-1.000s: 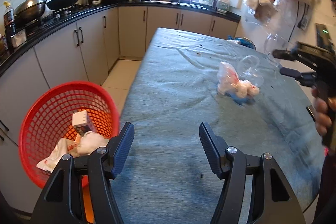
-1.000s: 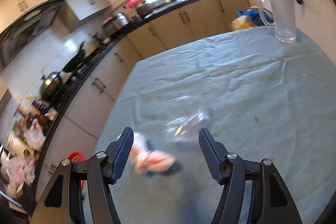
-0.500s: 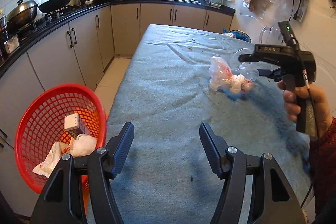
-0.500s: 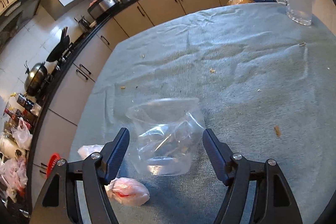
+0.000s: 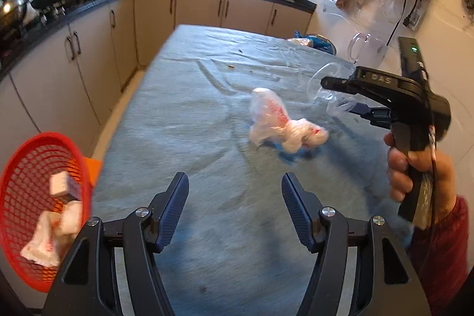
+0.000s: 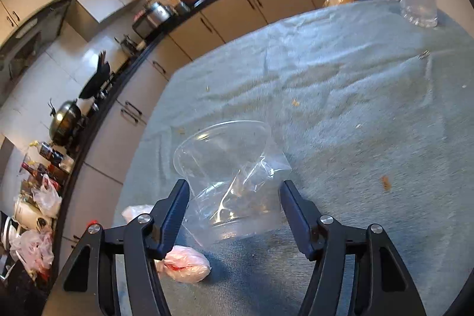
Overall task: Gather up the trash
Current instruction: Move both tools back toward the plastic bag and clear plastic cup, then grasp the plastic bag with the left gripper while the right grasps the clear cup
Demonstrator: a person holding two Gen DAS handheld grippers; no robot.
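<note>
The right tool is closing its jaws around the clear cup lying on the table, not yet pinching, so the flimsy cup may crumple or squirt free, while the left tool is hanging spread and empty, the basket being cut off.

Right gripper now lower and nearer, jaws closing around clear plastic cup, which a second ago lies farther ahead. Left gripper shifts along table; red basket slides toward left edge of view.
</note>
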